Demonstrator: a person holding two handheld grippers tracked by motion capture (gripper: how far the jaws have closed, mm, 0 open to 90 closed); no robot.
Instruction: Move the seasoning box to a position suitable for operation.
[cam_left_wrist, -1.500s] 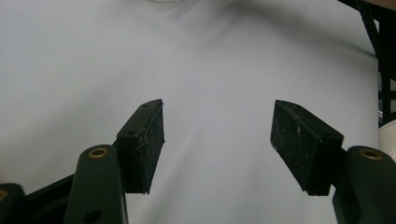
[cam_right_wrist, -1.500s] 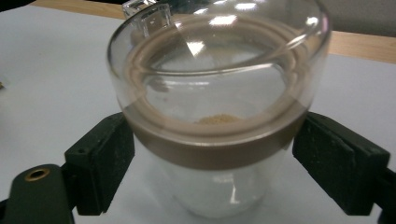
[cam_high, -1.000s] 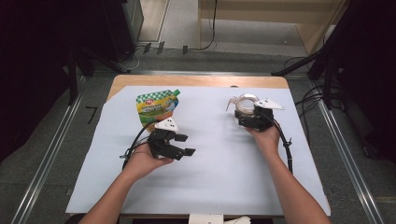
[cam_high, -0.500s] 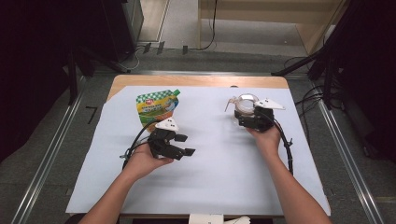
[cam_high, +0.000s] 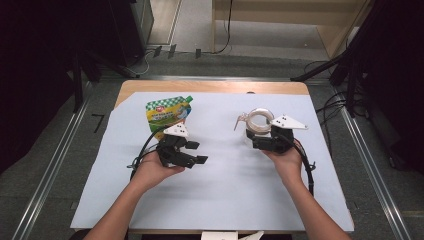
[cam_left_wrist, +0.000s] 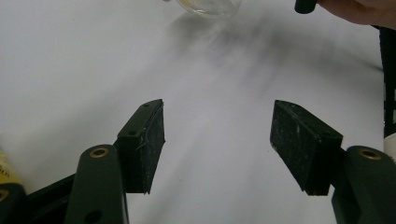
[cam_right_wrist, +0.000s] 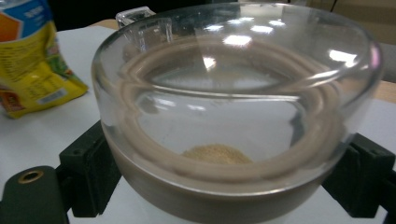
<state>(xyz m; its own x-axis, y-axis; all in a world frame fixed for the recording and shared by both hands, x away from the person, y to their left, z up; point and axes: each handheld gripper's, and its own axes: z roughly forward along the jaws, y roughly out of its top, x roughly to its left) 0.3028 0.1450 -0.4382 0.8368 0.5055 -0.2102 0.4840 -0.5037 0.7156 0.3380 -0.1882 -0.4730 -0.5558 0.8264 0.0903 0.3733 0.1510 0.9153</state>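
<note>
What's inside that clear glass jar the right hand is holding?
A small heap of tan powder lies at the bottom of the glass jar, gripped by the right gripper. The cloudy band around the jar's wall hides the rest of the bottom.

two bare forearms reach in from the near edge of the table, each hand gripping a black two-jaw tool. the left gripper (cam_high: 192, 152) points toward the middle, its jaws standing well apart with nothing between them. the right gripper (cam_high: 256, 135) points away from the person, its pads (cam_right_wrist: 88, 172) pressed on either side of a load, wrist straight.
</note>
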